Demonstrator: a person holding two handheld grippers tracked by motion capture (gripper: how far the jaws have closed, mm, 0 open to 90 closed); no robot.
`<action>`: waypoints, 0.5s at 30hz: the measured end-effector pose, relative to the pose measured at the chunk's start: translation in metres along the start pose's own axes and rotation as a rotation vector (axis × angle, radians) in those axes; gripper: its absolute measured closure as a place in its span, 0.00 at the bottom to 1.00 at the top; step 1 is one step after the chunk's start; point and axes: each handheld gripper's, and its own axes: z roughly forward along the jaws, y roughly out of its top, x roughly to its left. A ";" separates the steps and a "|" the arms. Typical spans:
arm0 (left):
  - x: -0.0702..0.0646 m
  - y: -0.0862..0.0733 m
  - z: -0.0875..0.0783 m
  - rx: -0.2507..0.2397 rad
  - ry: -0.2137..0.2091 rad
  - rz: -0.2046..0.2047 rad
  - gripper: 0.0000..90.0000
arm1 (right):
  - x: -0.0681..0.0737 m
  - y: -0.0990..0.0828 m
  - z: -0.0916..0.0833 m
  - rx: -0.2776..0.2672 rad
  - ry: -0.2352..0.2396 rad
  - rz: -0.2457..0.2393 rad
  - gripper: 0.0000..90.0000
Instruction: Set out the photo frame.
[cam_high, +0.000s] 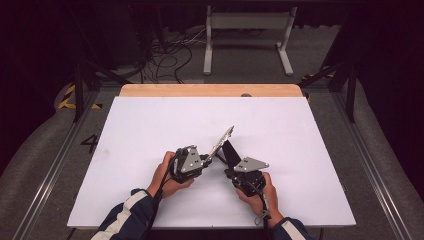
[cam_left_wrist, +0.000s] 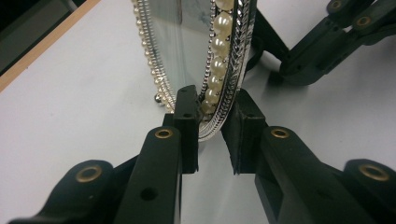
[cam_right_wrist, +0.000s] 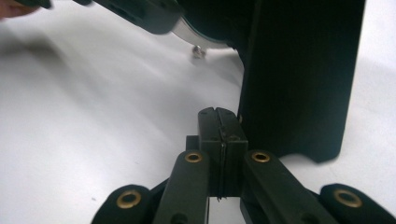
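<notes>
High view: left gripper (cam_high: 209, 158) pinches the rim of a pearl-edged mirror (cam_high: 221, 140), tilted above mid-table (cam_high: 150, 130) — a thin hold that could slip or twist. Right gripper (cam_high: 231, 165), jaws pressed together on nothing, sits beside the black stand (cam_high: 230, 152) — a nudge might fold it. Nothing else nearby.

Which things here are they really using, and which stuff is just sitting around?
In use:
- left gripper, shut on the pearl-edged frame
- right gripper, jaws shut, beside the frame's black back stand
- white table

Just sitting around:
- cables on the floor
- white metal stand behind the table
</notes>
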 end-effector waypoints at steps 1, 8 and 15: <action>0.000 0.000 0.000 0.001 0.000 0.003 0.84 | -0.003 -0.001 0.001 0.001 -0.002 0.003 1.00; 0.001 -0.001 0.003 -0.025 -0.016 -0.050 0.82 | -0.013 -0.003 0.002 0.012 0.004 0.001 1.00; 0.005 -0.006 0.008 -0.057 -0.053 -0.117 0.74 | -0.016 -0.003 -0.002 -0.010 0.029 0.023 1.00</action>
